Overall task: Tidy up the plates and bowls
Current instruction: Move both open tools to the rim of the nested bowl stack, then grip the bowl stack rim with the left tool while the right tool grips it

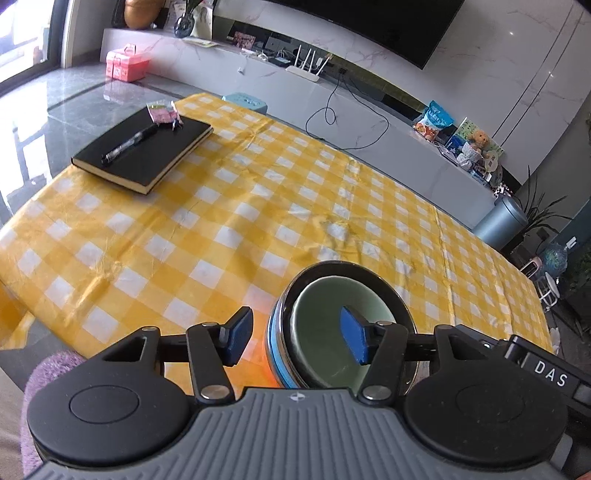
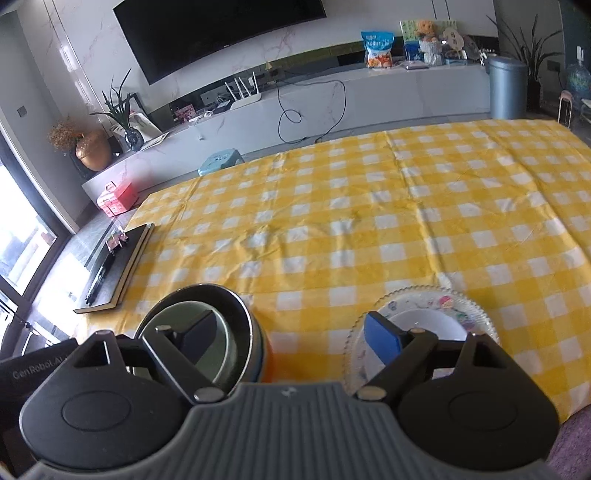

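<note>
Green bowl (image 1: 325, 332), smooth, round, nested in a steel-rimmed bowl (image 1: 347, 269).

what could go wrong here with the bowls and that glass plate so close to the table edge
1. The stacked bowls, a green bowl nested in a blue-sided one, sit near the table edge; the open left gripper straddles the rim, and a nudge could tip them off.
2. The glass plate holds a white dish; lifting it tilted with the right gripper could slide the dish out.

A black television (image 2: 218, 33) hangs on the marble wall (image 2: 369, 18) (daylight from left) above a white console (image 2: 369, 96).
</note>
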A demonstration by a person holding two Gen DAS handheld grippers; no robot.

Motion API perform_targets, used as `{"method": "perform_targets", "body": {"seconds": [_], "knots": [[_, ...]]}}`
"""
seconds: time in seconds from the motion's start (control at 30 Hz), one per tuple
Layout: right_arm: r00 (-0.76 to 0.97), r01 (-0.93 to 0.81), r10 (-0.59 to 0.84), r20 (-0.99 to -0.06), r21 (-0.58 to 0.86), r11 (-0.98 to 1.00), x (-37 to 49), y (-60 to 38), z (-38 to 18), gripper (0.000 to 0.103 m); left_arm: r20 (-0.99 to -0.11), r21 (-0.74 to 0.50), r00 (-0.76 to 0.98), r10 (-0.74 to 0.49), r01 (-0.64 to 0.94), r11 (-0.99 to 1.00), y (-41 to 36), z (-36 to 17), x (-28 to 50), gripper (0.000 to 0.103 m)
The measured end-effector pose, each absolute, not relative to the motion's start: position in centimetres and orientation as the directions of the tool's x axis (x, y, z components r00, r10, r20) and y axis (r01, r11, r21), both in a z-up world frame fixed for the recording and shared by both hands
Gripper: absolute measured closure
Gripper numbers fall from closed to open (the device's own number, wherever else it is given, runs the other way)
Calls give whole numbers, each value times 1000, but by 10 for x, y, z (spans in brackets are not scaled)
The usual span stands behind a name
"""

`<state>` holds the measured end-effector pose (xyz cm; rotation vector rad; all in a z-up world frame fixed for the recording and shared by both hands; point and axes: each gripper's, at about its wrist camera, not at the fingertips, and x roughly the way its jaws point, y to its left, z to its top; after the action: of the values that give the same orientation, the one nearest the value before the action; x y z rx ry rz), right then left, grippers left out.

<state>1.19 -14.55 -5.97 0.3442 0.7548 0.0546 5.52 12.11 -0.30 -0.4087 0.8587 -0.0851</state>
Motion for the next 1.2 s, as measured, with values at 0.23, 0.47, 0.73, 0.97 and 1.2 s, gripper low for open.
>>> {"method": "perform_targets", "body": {"seconds": [0.23,0.47,0.73,0.97,1.2], "knots": [[644,59,189,-741,295,954,32,-117,-83,25,-742,-438,620,-256,-158,885,134,-28,62,36],[553,91,209,-806,308,947,54,-111,-107,36,-754,-501,579,-310,-204,841,141,-50,72,35],[524,100,259,-812,360,928,66,-111,-117,56,-755,-517,562,-336,-197,833,138,-55,80,35],[533,87,265,-804,363,928,66,-112,-111,77,-763,-515,543,-352,-181,838,135,-57,85,35],[504,78,312,-806,402,912,71,-114,-119,66,-781,-514,502,-371,-180,839,131,-62,90,45]]}}
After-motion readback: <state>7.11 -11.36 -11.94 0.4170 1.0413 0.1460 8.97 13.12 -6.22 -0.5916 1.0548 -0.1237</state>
